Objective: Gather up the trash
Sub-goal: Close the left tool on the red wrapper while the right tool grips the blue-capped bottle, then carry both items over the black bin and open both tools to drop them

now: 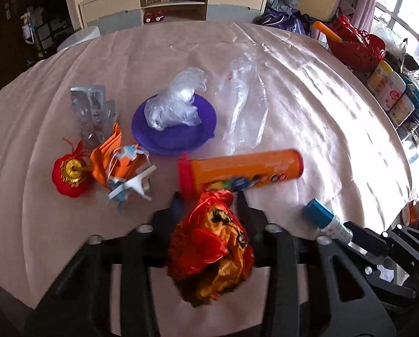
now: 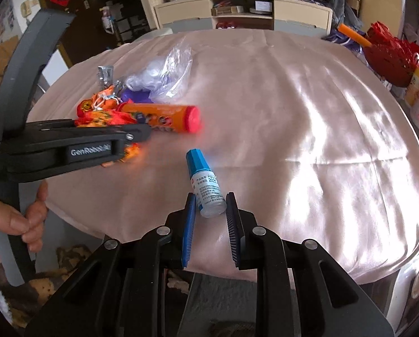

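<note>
Pink-draped table [image 1: 293,90], cluttered room: my left gripper [image 1: 209,196] clamps a crumpled red wrapper [image 1: 212,247] at the near edge; my right gripper [image 2: 210,205] pinches a small blue-capped bottle [image 2: 206,188].

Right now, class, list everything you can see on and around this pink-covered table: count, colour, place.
Crumpled foil wrapper: one, red and gold, between the left gripper's fingers.
Small bottle with blue cap: one, white, clamped by the right gripper.
Cylindrical tube: one, orange with red cap, lying mid-table.
Round plastic lid: one, purple, beyond the tube.
Crumpled clear bag: one, on the lid.
Flat clear bag: one, right of the lid.
Plush ornament: one, red and gold, table's left.
Pink tablecloth: one, covering the table.
Left gripper: black.
Right gripper: black, blue pads.
Hand: one, on the left gripper's handle.
</note>
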Action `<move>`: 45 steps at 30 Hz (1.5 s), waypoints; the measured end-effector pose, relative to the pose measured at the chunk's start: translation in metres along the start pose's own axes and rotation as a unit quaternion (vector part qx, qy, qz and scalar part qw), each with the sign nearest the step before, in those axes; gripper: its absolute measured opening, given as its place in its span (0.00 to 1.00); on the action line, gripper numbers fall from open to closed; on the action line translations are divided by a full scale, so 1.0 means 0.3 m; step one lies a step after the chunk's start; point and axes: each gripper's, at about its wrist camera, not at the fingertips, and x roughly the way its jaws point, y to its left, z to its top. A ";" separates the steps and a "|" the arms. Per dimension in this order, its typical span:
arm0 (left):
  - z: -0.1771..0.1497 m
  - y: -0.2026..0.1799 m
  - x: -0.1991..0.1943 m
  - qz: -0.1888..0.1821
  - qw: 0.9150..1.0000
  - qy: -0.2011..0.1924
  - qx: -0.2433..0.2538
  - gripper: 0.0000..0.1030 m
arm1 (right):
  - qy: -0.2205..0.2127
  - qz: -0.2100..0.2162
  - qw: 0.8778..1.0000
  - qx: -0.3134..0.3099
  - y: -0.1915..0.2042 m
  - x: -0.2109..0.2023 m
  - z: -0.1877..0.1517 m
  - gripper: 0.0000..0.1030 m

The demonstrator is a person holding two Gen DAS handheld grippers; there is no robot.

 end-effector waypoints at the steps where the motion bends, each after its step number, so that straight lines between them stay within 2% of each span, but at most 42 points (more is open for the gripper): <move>1: -0.010 0.001 -0.008 0.001 1.000 0.003 0.000 0.32 | 0.002 0.000 1.000 0.000 0.003 -0.003 -0.003 0.22; 10: -0.123 0.025 -0.088 0.021 1.000 0.003 -0.002 0.28 | -0.006 0.002 1.000 0.010 0.023 -0.045 -0.047 0.21; 16: -0.219 0.061 -0.235 0.033 0.999 -0.011 0.002 0.28 | -0.025 0.014 1.000 0.005 0.085 -0.117 -0.049 0.21; 20: -0.307 0.081 -0.314 0.041 0.999 -0.014 -0.007 0.28 | -0.023 0.030 0.999 0.016 0.127 -0.147 -0.095 0.20; 24: -0.406 0.097 -0.341 0.031 0.999 -0.004 -0.023 0.28 | -0.015 0.045 0.998 0.036 0.151 -0.164 -0.176 0.20; 28: -0.521 0.116 -0.341 0.018 0.999 0.008 -0.037 0.28 | -0.008 0.058 0.998 0.033 0.184 -0.169 -0.239 0.20; 33: -0.640 0.102 -0.308 -0.017 0.999 0.030 -0.034 0.28 | 0.018 0.070 0.997 0.042 0.222 -0.151 -0.305 0.20; 40: -0.694 0.070 -0.258 -0.036 0.998 0.048 -0.018 0.28 | 0.056 0.061 0.995 0.059 0.255 -0.082 -0.360 0.20; 45: -0.737 0.056 -0.180 -0.047 0.995 0.083 -0.015 0.28 | 0.066 0.056 0.994 0.061 0.262 -0.046 -0.367 0.20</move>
